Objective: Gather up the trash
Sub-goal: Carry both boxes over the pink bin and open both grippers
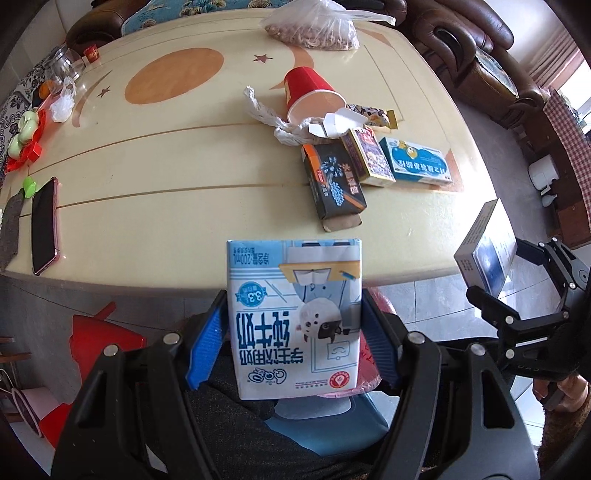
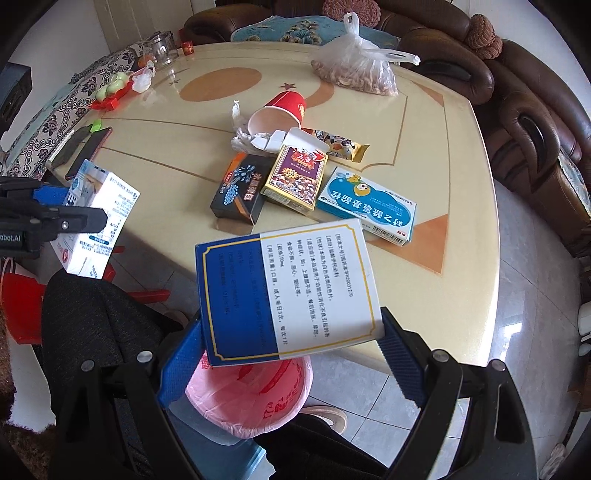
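My left gripper (image 1: 293,306) is shut on a light blue milk carton (image 1: 295,321), held past the near edge of the cream table (image 1: 166,166). My right gripper (image 2: 291,317) is shut on a blue and white medicine box (image 2: 288,288), with a pink-lined bin (image 2: 251,398) on the floor below it. On the table lie a tipped red paper cup (image 1: 310,94), a black box (image 1: 332,181), a purple and gold box (image 1: 369,157), a blue box (image 1: 417,164), a snack wrapper (image 1: 373,114) and crumpled plastic (image 1: 266,114). The right wrist view shows the left gripper (image 2: 55,218) with the carton (image 2: 99,221).
A phone (image 1: 44,225) lies at the table's left edge. A plastic bag of nuts (image 1: 317,26) sits at the far side, a glass jar (image 1: 66,62) at the far left. Brown sofas (image 2: 535,122) ring the table. A red stool (image 1: 96,339) stands on the floor.
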The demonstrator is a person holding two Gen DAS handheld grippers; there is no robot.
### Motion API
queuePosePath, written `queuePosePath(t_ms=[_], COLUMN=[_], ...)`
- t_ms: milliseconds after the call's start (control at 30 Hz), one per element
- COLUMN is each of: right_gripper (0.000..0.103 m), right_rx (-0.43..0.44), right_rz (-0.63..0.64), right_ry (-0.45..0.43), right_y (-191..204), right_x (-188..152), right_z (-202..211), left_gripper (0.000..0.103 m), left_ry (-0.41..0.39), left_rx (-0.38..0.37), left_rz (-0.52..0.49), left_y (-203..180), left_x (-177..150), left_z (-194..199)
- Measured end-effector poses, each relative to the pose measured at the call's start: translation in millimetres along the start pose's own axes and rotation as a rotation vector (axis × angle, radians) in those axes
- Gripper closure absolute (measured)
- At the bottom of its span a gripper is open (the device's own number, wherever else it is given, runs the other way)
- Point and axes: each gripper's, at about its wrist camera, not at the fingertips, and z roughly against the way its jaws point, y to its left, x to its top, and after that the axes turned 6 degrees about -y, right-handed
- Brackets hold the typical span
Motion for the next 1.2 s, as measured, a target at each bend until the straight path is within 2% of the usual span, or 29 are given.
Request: queuePosePath(t_ms=[467, 867, 1200], right_gripper=[0.017, 0.017, 0.017], right_rx=[-0.003, -0.084, -0.089], right_rz=[-0.022, -0.015, -0.034], right_ry=[-0.014, -0.031, -0.007], right_y=[27, 36, 44], right_x=[-47, -80, -103], right_z=[26, 27, -2], left_gripper=[0.035, 0.035, 0.035], left_ry=[0.013, 0.062, 0.136], left_rx=[-0.033, -0.065, -0.109], left_rz=[-0.084, -0.153, -0.207], left_y=[-24, -42, -61], left_x=[-58, -102, -129], left_z=[2, -34, -78])
